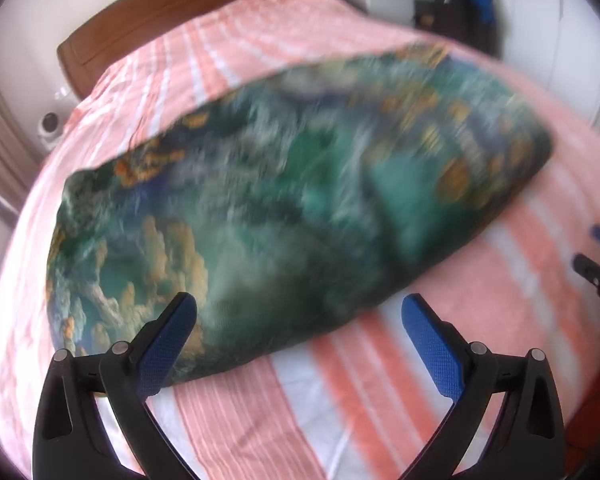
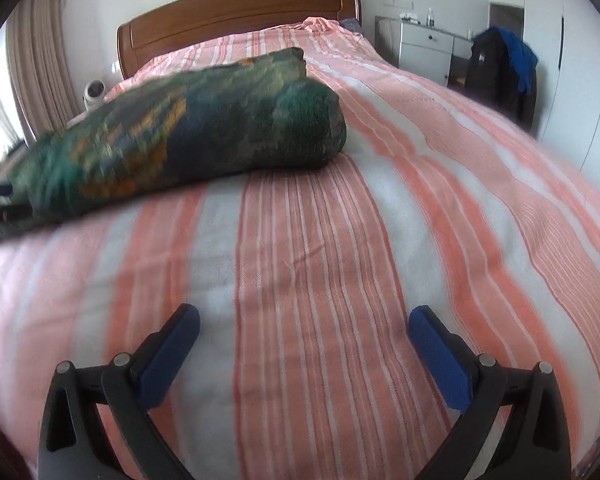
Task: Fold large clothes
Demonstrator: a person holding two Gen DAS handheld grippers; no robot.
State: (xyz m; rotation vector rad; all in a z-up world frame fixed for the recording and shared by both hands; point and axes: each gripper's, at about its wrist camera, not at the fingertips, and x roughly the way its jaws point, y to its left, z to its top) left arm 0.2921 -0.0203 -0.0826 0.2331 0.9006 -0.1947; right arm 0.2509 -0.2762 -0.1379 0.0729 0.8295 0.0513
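Note:
A large green and blue garment with orange patches (image 1: 292, 200) lies folded in a thick bundle on the pink and white striped bed (image 1: 440, 360). My left gripper (image 1: 300, 316) is open and empty, just in front of the bundle's near edge. In the right wrist view the same garment (image 2: 188, 132) lies to the far left on the bed (image 2: 340, 280). My right gripper (image 2: 304, 324) is open and empty over bare bedding, well apart from the garment. The right gripper also shows at the right edge of the left wrist view (image 1: 598, 264).
A wooden headboard (image 2: 240, 12) stands at the far end. A white round device (image 2: 96, 94) sits left of the bed. A grey cabinet (image 2: 426, 50) and a chair draped with dark and blue clothes (image 2: 500, 68) stand at the far right. Curtains (image 2: 32, 60) hang at left.

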